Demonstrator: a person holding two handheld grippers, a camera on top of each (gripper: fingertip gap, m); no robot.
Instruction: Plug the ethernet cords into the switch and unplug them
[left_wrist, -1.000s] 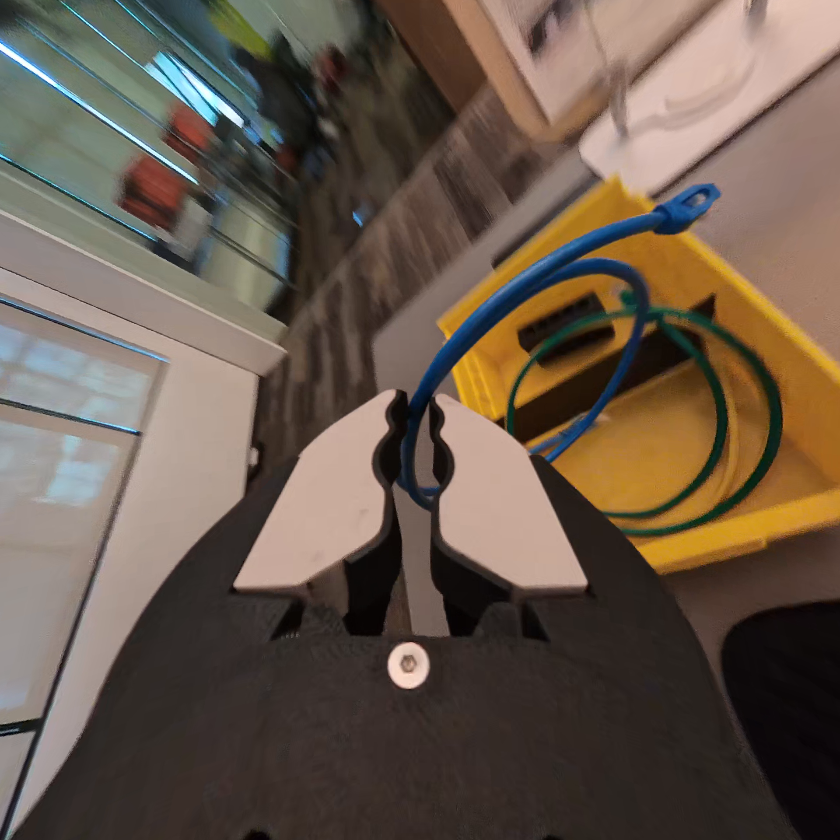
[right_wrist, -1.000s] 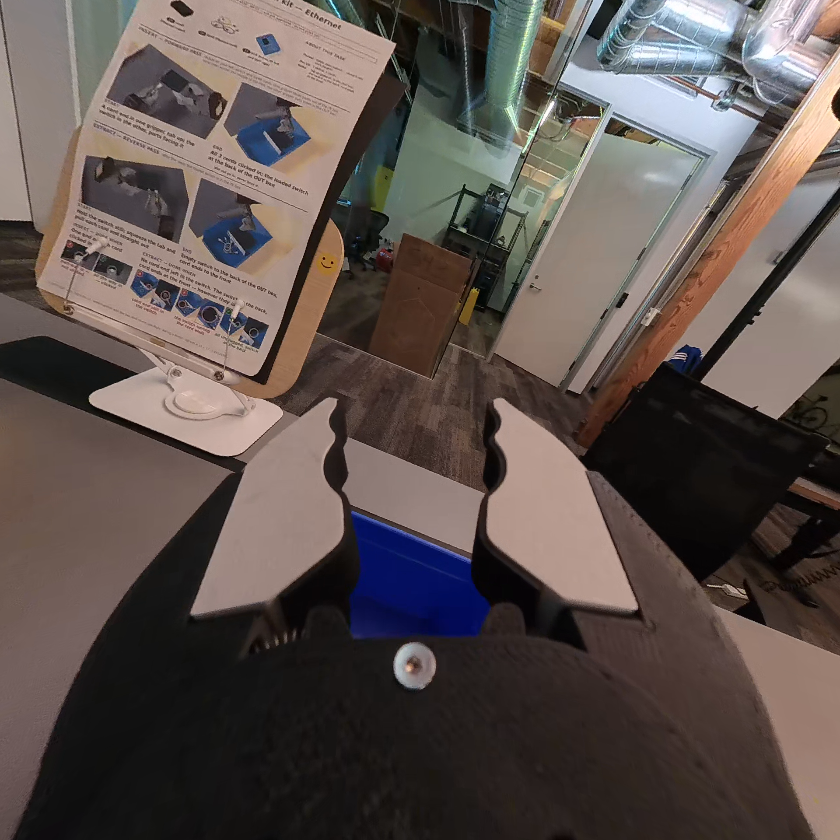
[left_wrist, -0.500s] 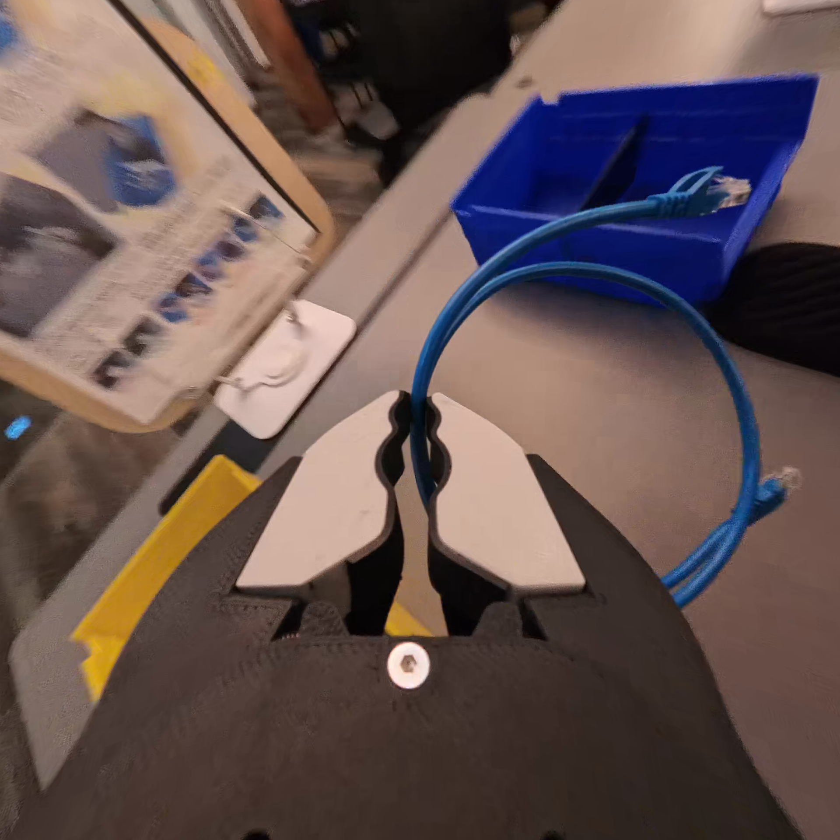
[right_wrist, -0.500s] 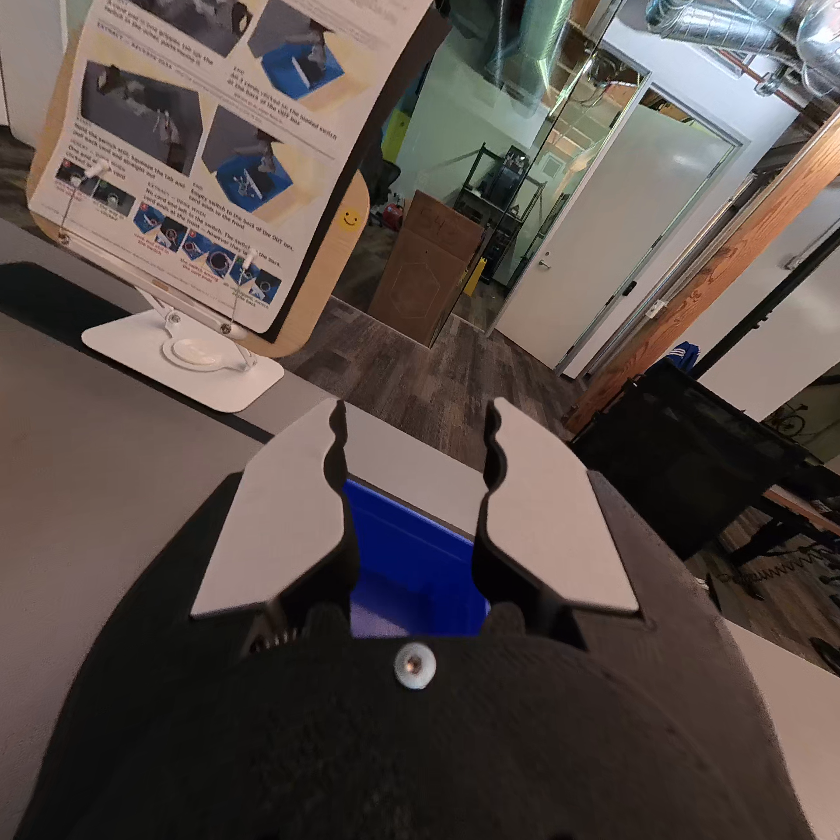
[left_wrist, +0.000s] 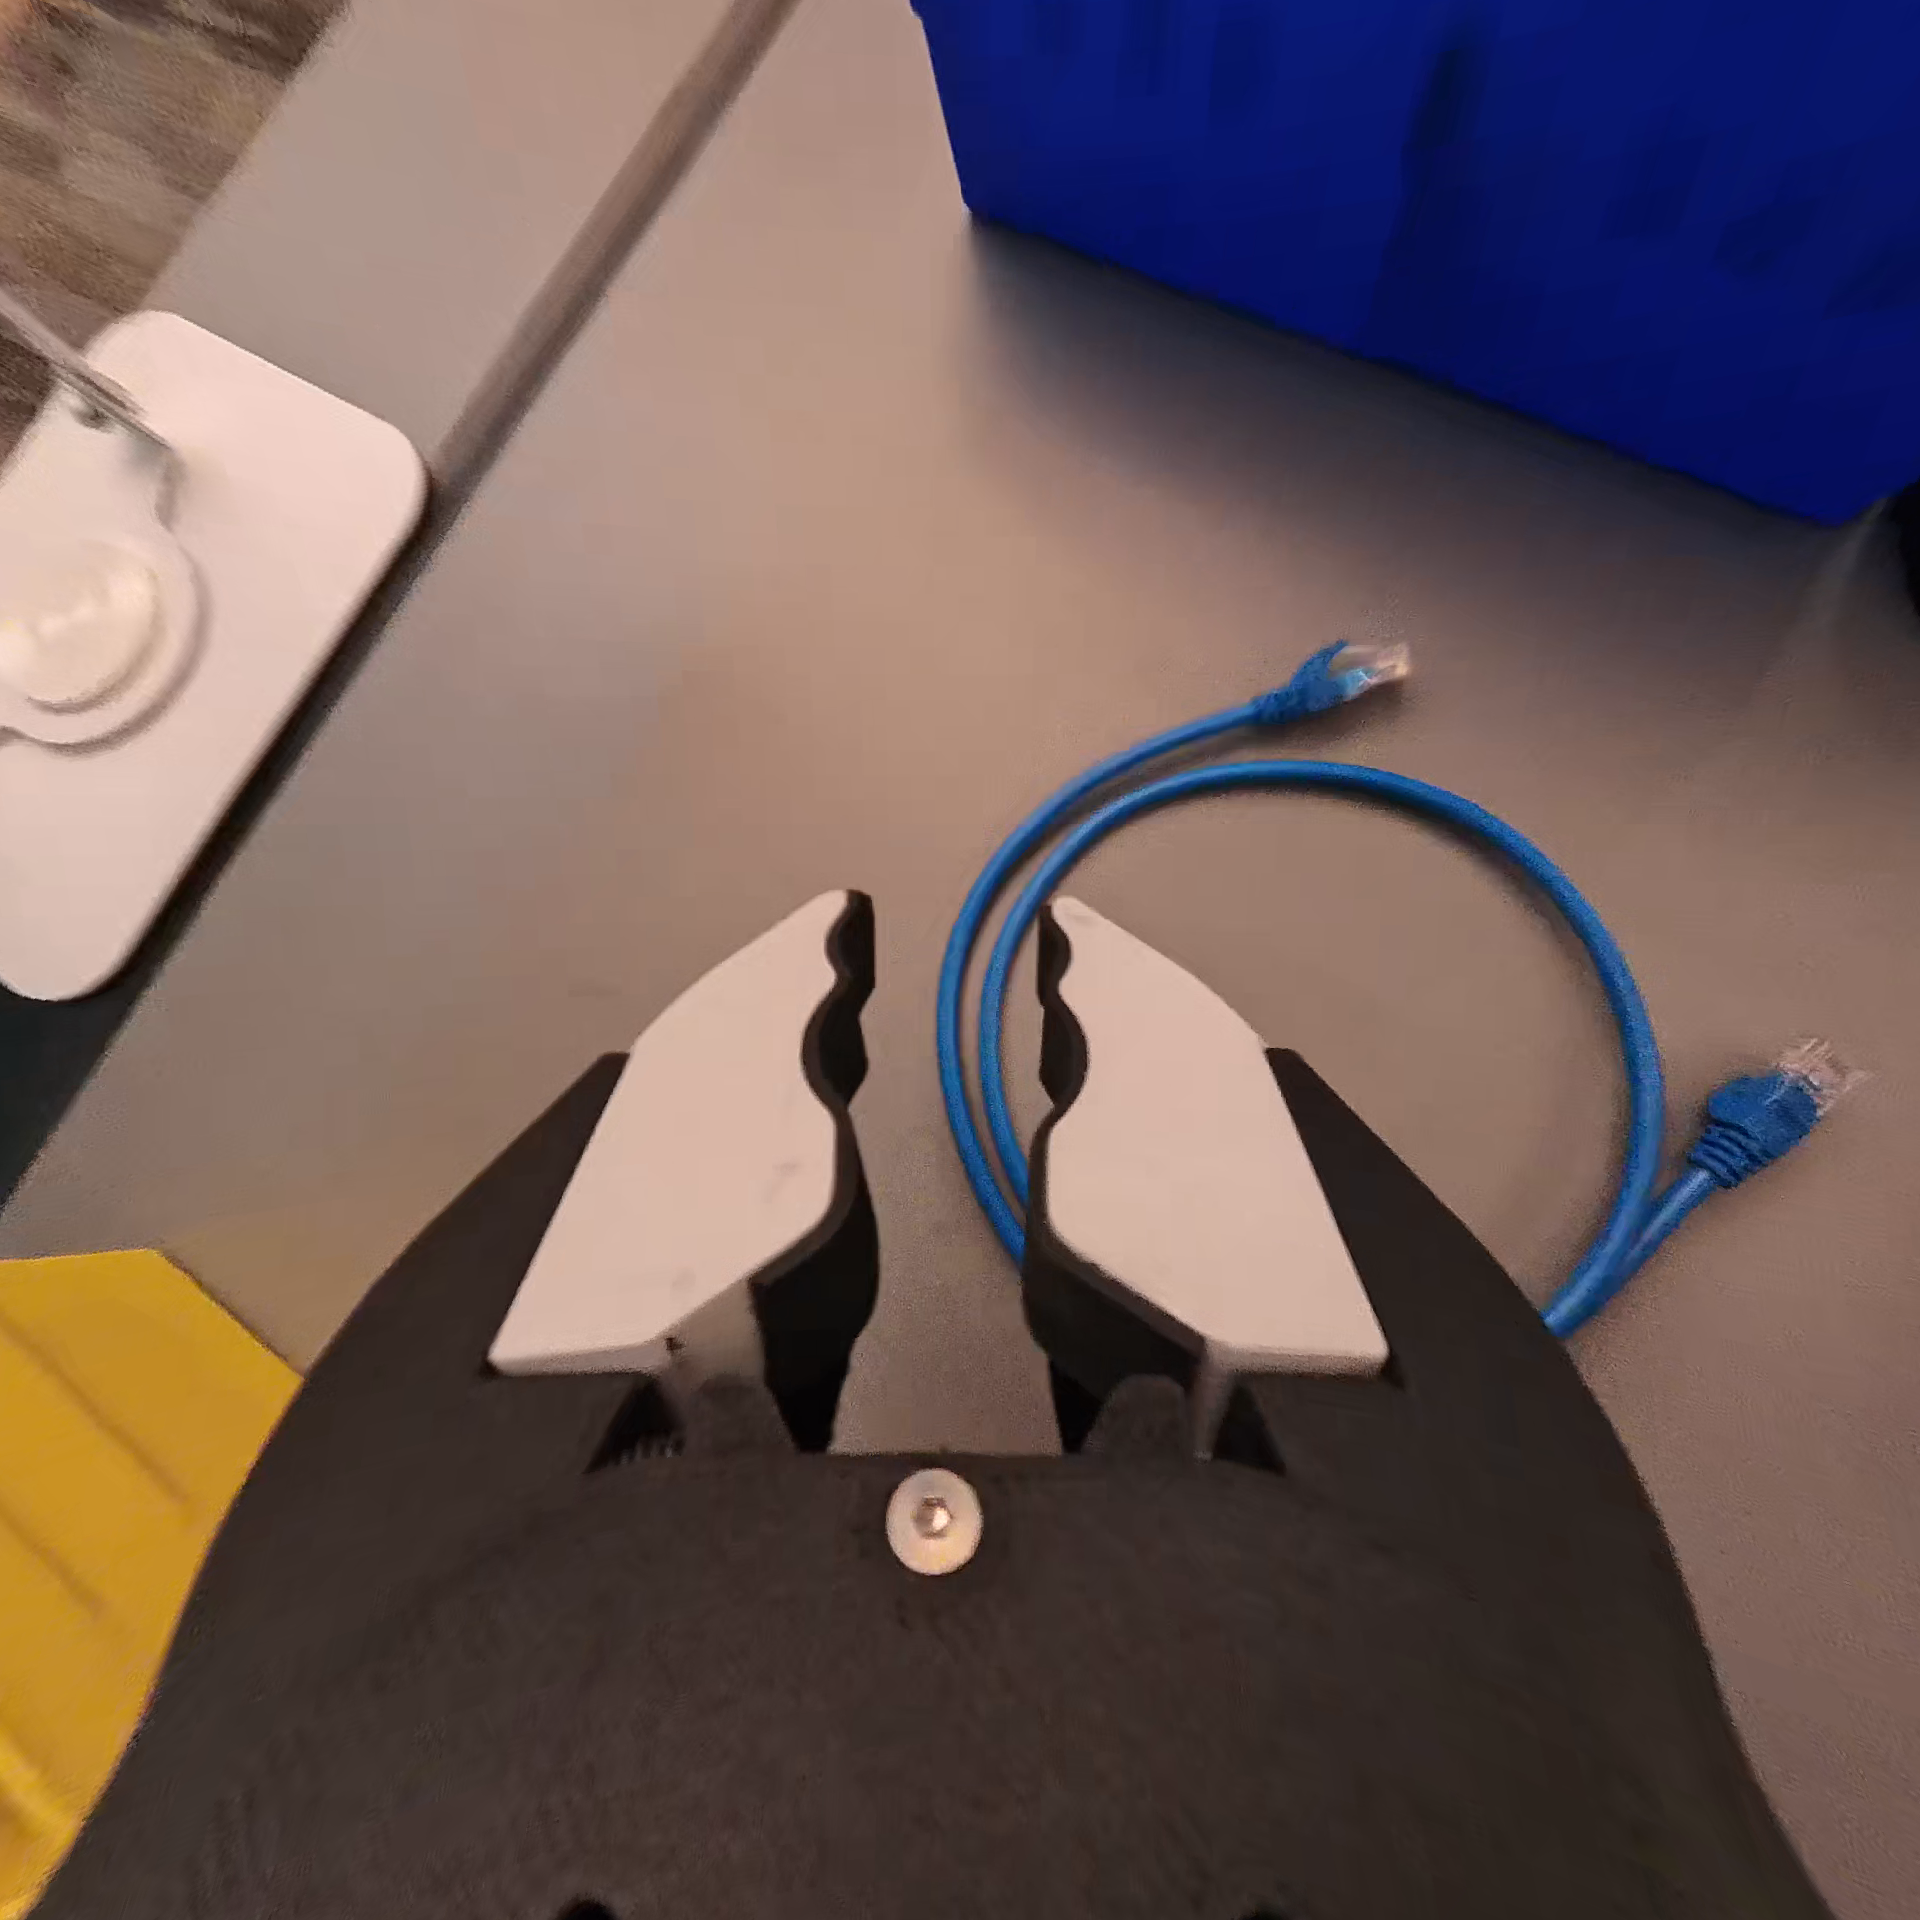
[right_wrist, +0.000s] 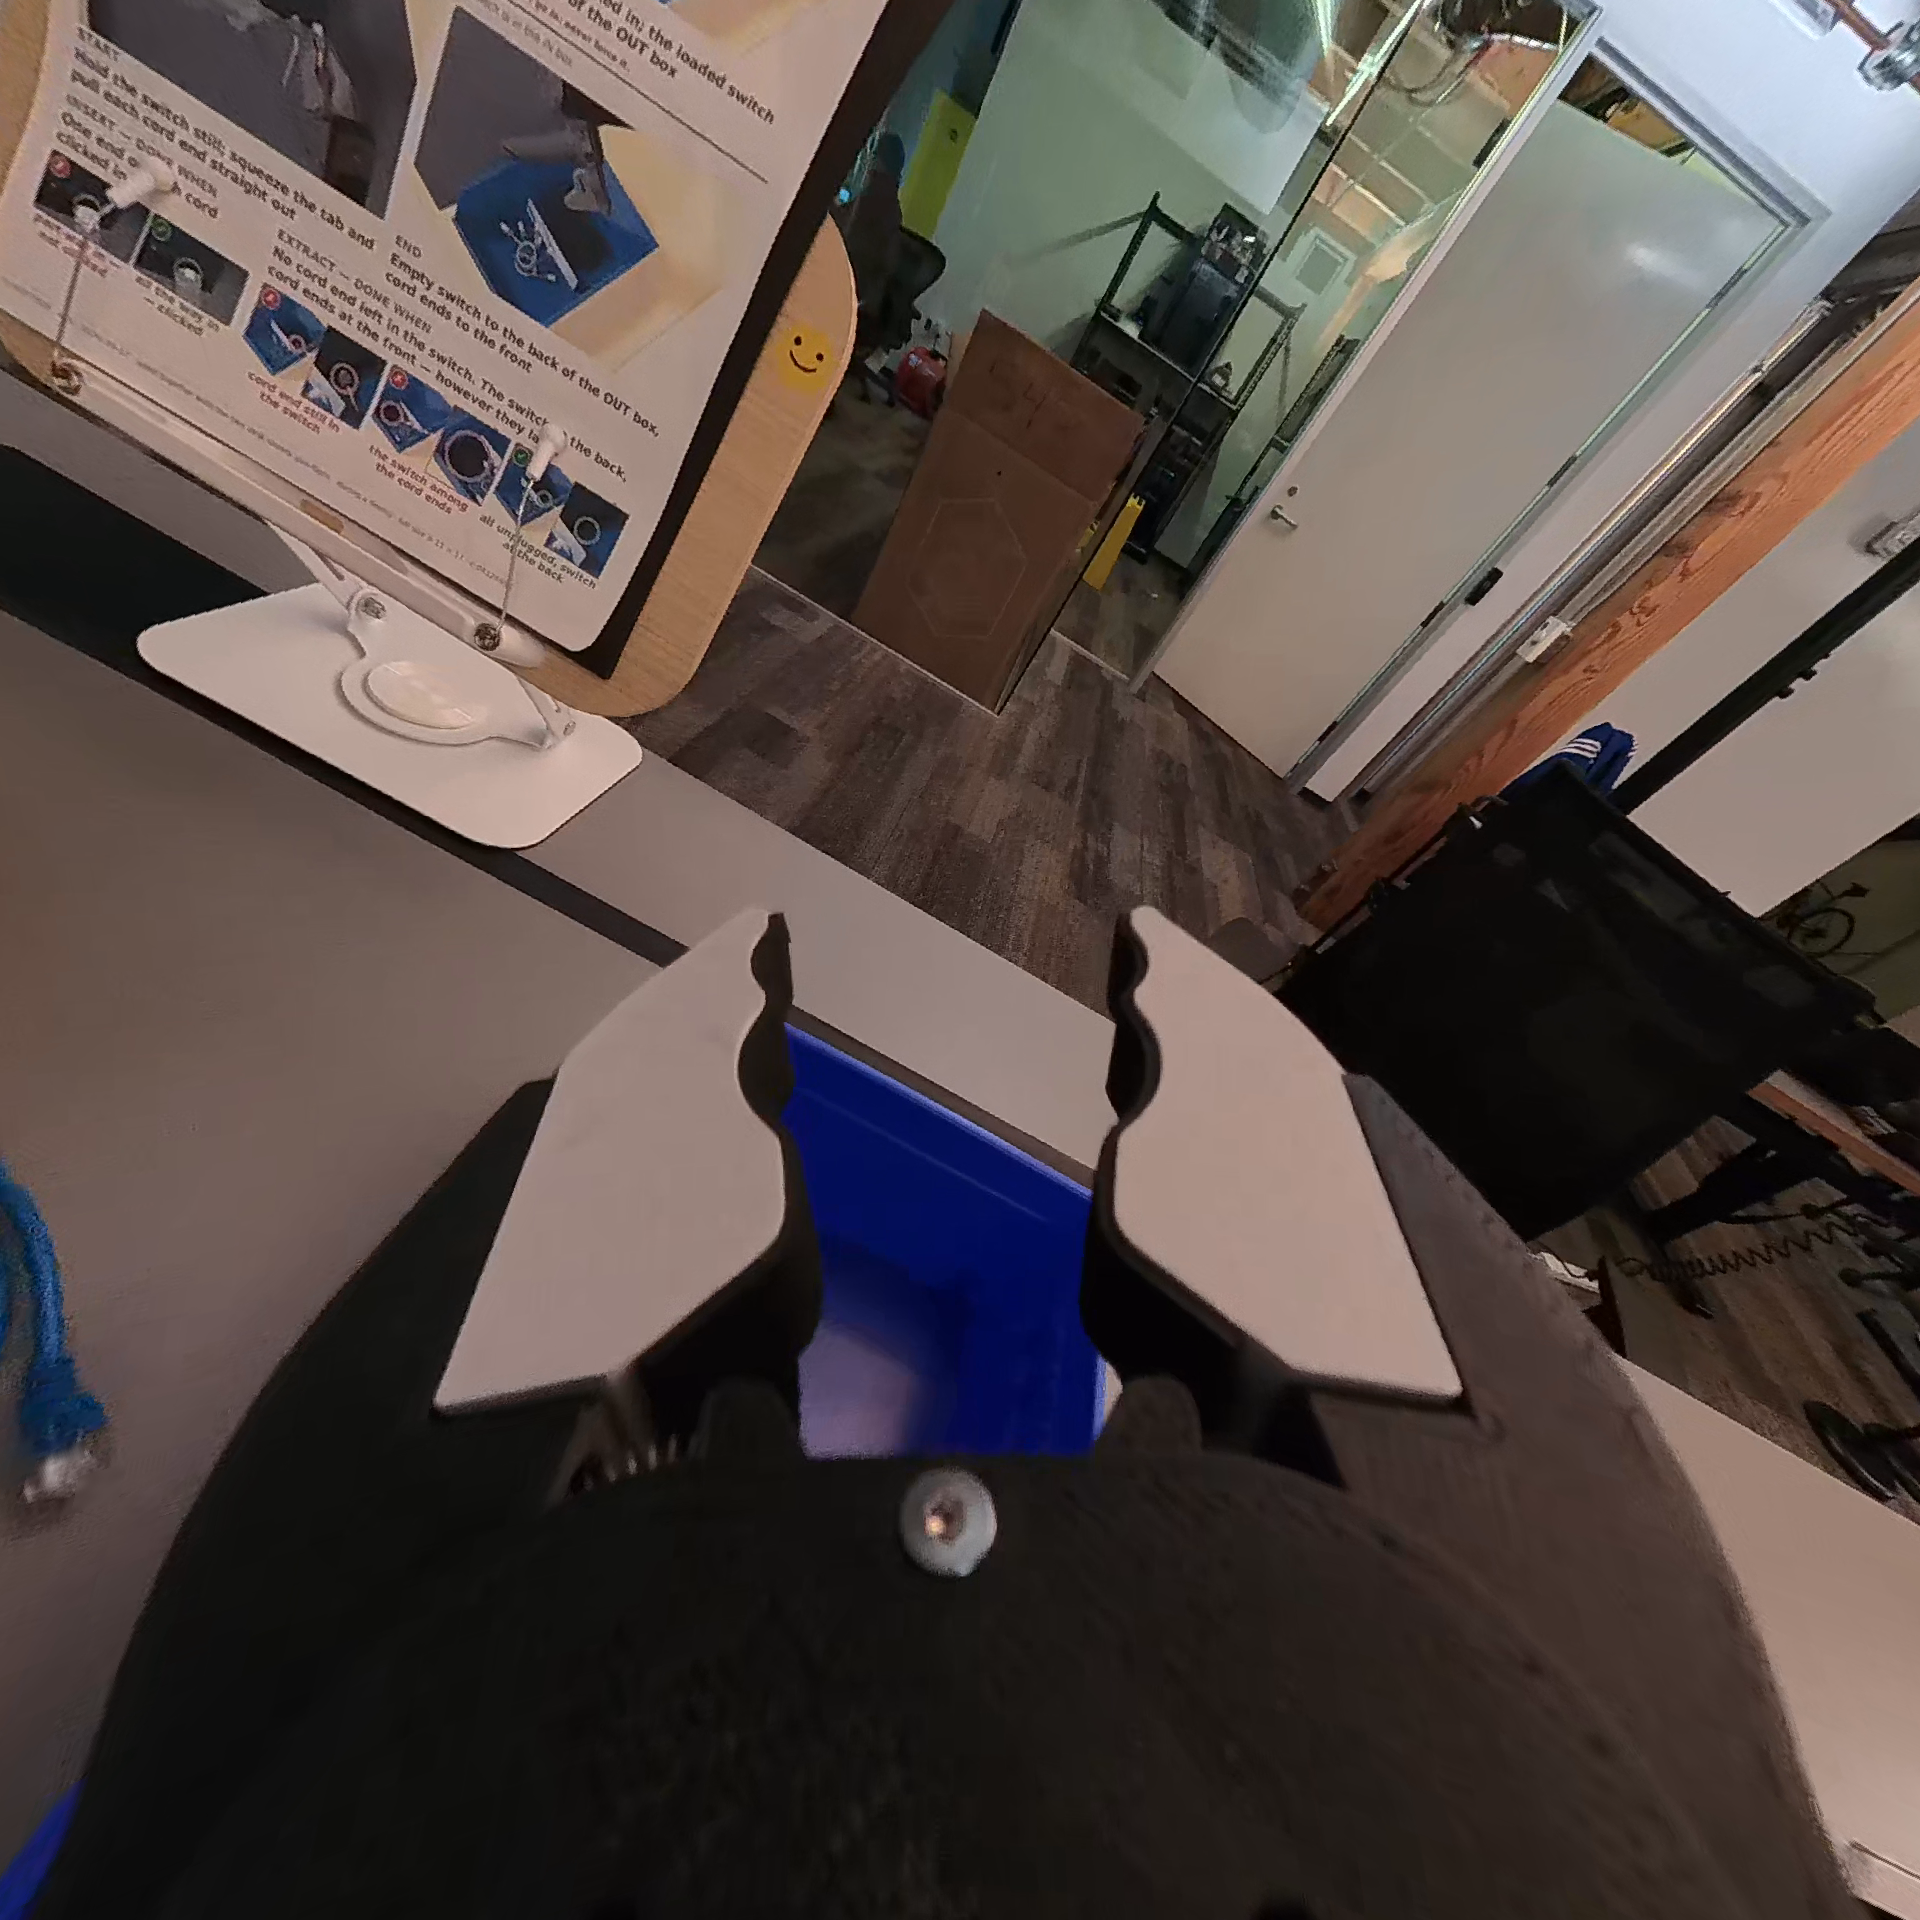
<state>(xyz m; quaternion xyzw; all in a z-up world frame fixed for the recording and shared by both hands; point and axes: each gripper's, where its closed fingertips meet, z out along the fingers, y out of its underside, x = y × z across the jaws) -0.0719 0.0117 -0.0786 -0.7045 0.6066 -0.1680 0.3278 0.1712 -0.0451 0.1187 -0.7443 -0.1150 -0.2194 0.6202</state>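
Blue ethernet cord (left_wrist: 1475, 831) lies coiled, plugs pointing right.

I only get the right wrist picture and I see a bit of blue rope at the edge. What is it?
Observer: A blue ethernet cord, coiled in a loop on the grey table.
Operator: Is the other claw holding it?
Observer: No. The left gripper is open; the cord passes between its fingers unclamped.
Operator: Anything yellow there?
Observer: Yes, a yellow bin corner beside the left gripper.
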